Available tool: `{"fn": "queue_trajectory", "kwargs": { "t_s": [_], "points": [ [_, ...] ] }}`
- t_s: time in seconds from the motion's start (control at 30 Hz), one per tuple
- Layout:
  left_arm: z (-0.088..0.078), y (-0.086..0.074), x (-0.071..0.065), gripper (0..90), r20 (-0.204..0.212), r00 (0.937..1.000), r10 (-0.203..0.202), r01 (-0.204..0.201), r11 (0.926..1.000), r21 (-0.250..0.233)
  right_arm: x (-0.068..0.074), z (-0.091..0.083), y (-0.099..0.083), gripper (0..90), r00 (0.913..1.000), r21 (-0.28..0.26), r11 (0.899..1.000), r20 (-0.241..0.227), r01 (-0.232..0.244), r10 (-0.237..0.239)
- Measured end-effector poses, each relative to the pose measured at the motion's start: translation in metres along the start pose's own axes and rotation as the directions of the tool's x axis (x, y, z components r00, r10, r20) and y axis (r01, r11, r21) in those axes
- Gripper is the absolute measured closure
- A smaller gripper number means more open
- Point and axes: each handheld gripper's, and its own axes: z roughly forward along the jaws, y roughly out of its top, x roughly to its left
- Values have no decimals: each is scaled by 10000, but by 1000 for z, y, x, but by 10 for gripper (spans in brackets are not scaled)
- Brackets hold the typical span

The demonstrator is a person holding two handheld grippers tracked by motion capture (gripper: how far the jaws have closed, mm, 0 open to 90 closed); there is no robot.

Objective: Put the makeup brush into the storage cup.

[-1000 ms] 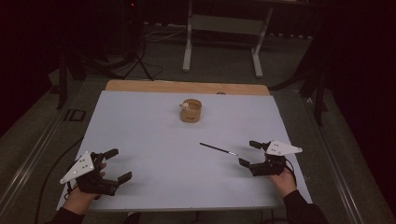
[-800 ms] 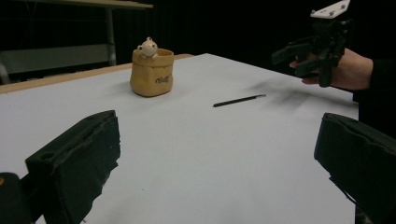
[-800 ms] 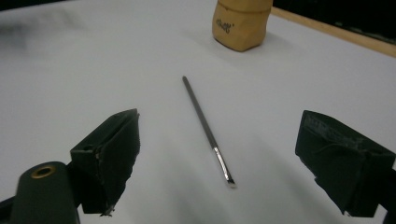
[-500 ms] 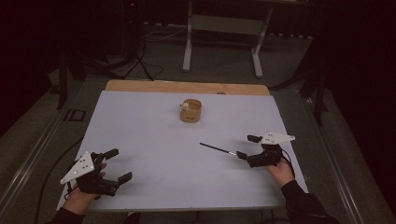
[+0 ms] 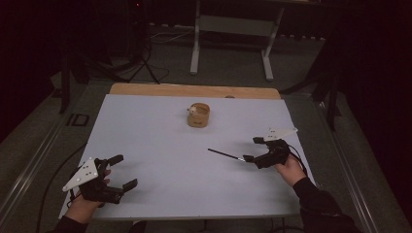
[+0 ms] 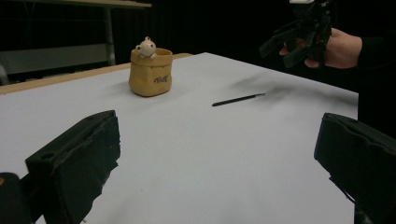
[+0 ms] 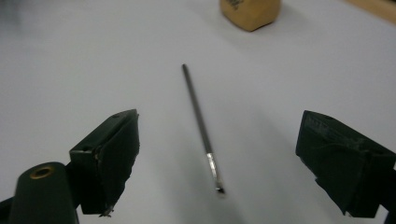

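One thin brush (image 7: 201, 126) flat on table, between right gripper (image 7: 219, 158) jaws (wide apart, not touching).

Dim room, evenly lit pale table (image 5: 145, 145), dark surroundings, soft shadows, blurred close-ups

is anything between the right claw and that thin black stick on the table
Nothing visible. The right claw is open, its jaws on either side of the near end of the thin black stick, with bare white table between them. The tan pot stands well beyond the stick.
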Motion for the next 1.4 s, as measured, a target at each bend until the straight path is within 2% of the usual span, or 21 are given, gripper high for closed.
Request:
{"fn": "queue_trajectory", "kwargs": {
  "t_s": [0.17, 0.37, 0.43, 0.57, 0.83, 1.1, 1.33, 1.4],
  "points": [
    [0, 0, 0, 5, 9, 10000, -31, 31, 10000, 6, 1, 7, 5, 130, 9999, 417, 9991, -76, -77, 80],
    [0, 0, 1, 5, -7, 9999, -102, 102, 9999, -50, 1, 13, 11, 112, 9998, 631, 9978, 132, -186, 178],
    [0, 0, 1, 5, 1, 9999, -122, 122, 9999, -56, -1, 15, 14, 109, 9996, 767, 9968, -125, -241, 251],
    [0, 0, 1, 5, -1, 9999, -128, 128, 9999, -61, 0, 18, 20, 109, 9995, 1133, 9935, -291, 113, -80],
    [-1, 0, 1, 5, 15, 9999, -152, 152, 9999, -75, -1, 23, 34, 134, 9984, 1555, 9874, -519, 283, -205],
    [-1, 0, 1, 5, 27, 9999, -148, 148, 9999, -50, 0, 31, 42, 186, 9952, 2307, 9710, -874, 630, -438],
    [-1, 0, 1, 5, 43, 9999, -143, 143, 9999, -48, 3, 38, 49, 217, 9913, 2921, 9495, -952, 1148, -905],
    [-1, 0, 1, 5, 48, 9999, -154, 154, 9999, -53, 3, 41, 50, 252, 9896, 3114, 9414, -1002, 1297, -1032]
  ]
}}
